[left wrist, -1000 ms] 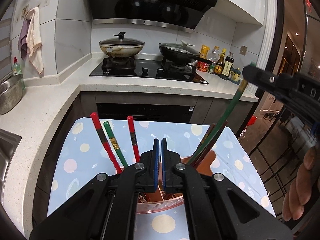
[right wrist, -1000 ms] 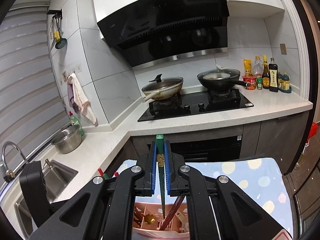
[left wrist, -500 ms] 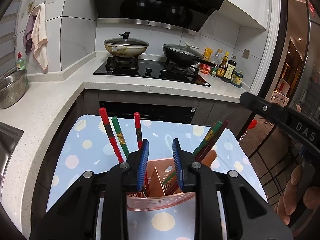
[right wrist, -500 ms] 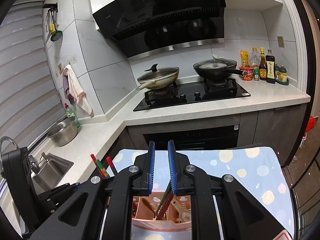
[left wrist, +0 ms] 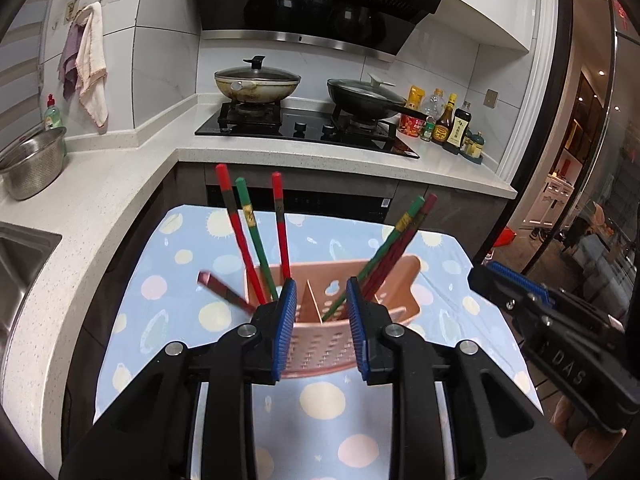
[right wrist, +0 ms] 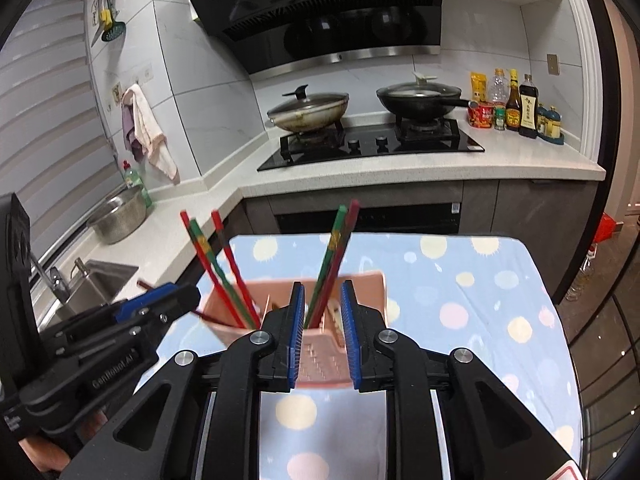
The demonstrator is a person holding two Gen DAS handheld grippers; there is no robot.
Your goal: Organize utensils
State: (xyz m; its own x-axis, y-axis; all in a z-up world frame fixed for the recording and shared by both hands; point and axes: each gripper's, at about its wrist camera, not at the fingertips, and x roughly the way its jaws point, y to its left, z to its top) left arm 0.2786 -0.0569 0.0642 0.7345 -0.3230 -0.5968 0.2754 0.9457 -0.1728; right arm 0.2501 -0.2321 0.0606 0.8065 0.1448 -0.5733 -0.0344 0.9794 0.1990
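A pink perforated plastic utensil holder (left wrist: pixel 394 280) stands on the tabletop's pale blue cloth with pastel dots (left wrist: pixel 320 400). Red and green chopsticks (left wrist: pixel 256 236) lean toward eleven o'clock in its left compartment; another green and dark red pair (right wrist: pixel 334 256) leans toward one o'clock in the right one. One dark red chopstick (left wrist: pixel 222 292), blurred, juts out at nine o'clock of the holder. The left hand-held gripper (left wrist: pixel 320 312) is released, jaws opening, nothing pressed between them. The right hand-held gripper (right wrist: pixel 323 320) is likewise released and opening, the holder seen beyond its gap.
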